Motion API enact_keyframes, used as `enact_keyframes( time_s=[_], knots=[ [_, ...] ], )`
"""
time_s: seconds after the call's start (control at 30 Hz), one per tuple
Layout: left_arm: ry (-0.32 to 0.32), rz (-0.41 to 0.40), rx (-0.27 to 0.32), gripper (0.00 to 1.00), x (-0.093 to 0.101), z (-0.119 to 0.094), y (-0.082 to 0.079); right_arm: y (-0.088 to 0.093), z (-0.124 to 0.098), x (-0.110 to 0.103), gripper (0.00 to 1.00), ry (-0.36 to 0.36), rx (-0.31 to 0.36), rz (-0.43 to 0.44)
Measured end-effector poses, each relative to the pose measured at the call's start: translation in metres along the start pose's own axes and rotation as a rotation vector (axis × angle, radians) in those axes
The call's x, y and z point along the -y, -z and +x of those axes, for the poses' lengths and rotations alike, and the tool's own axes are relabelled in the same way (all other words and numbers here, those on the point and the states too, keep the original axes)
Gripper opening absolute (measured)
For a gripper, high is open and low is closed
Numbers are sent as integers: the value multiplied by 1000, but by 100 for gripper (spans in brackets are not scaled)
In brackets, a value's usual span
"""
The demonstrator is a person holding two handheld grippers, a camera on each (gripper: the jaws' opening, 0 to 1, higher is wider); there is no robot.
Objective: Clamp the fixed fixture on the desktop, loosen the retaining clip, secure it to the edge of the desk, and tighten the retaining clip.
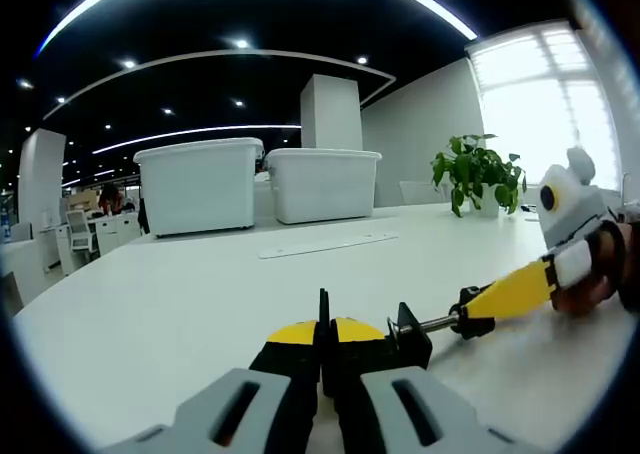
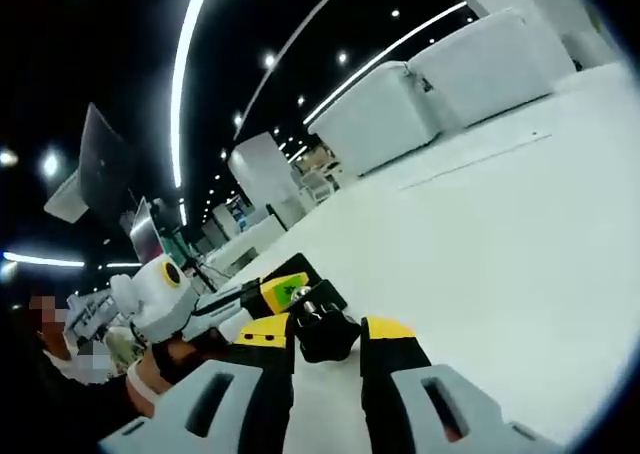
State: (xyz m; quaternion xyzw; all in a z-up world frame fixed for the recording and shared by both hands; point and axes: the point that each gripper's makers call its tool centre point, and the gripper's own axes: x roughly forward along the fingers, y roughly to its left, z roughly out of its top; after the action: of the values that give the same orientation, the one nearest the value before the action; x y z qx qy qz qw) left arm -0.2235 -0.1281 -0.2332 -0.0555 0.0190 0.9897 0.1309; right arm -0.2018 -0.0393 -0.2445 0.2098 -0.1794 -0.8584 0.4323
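Fixture position: the clamp fixture [image 1: 410, 336] lay on the white desk [image 1: 200, 294], just ahead of the left gripper [image 1: 325, 349]. Its black jaw block sat against the gripper's tips, and a bright metal screw rod [image 1: 432, 324] ran from it to a yellow handle [image 1: 510, 292] with a black collar.

Left gripper state: the jaws stood together on a thin black plate of the fixture, holding it down at the desktop.

Right gripper state: in the left gripper view the right gripper [image 1: 575, 259] met the far end of the yellow handle. In the right gripper view its yellow-tipped jaws [image 2: 325, 334] stood either side of the black knob-like end [image 2: 322, 329], seemingly closed on it.

Step in hand, as judged: the fixture was clamped and the retaining clip was being loosened by the handle. The next move likely called for turning the handle until the jaw opened enough to take the desk edge.

Materials: the fixture combined matte black plastic, polished steel thread and smooth yellow plastic. The desk was a smooth, matte white surface. Two white rectangular plastic bins [image 1: 200, 184] and a leafy potted plant [image 1: 478, 172] stood well behind.
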Motion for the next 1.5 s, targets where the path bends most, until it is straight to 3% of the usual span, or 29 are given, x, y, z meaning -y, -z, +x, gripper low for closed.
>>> enact_keyframes(
  time_s=[0.37,0.5,0.57,0.63,0.83,0.9,0.97,1.07,1.13,1.2,1.27,1.37,1.47,1.5],
  knots=[
    [-1,-1,0,4,-1,-1,1,-2,1,-7,23,37,10,-429],
    [-2,-1,0,4,-1,-1,1,-3,1,-14,23,59,25,-743],
    [-2,-1,0,4,-2,-1,1,-3,1,-18,23,71,33,-945],
    [-2,-1,-1,4,-2,-1,1,-2,1,-20,23,87,41,-1067],
    [-3,-2,-1,4,-2,-1,1,-2,2,-20,23,129,60,-1291],
    [-3,-3,-1,4,-2,-1,1,-1,2,-19,23,138,55,-1330],
    [-3,-4,-1,4,-2,-1,1,-2,2,-19,24,142,56,-1304],
    [-6,6,-1,4,-2,-1,1,-1,3,-19,28,101,59,-1069],
    [-5,4,-1,4,-2,-1,1,-1,3,-17,36,81,33,-889],
    [-5,6,-1,4,-2,-1,1,-4,3,-17,44,68,23,-796],
    [-5,7,-1,4,-2,-1,1,-13,-1,-15,41,47,25,-469],
    [-3,6,-1,4,-1,0,1,-18,-4,-8,34,30,26,-241],
    [-2,7,-1,4,-1,-1,1,-13,-4,7,25,63,4,-105],
    [-1,8,0,4,-1,0,1,-13,-4,4,24,30,8,-41]
  ],
)
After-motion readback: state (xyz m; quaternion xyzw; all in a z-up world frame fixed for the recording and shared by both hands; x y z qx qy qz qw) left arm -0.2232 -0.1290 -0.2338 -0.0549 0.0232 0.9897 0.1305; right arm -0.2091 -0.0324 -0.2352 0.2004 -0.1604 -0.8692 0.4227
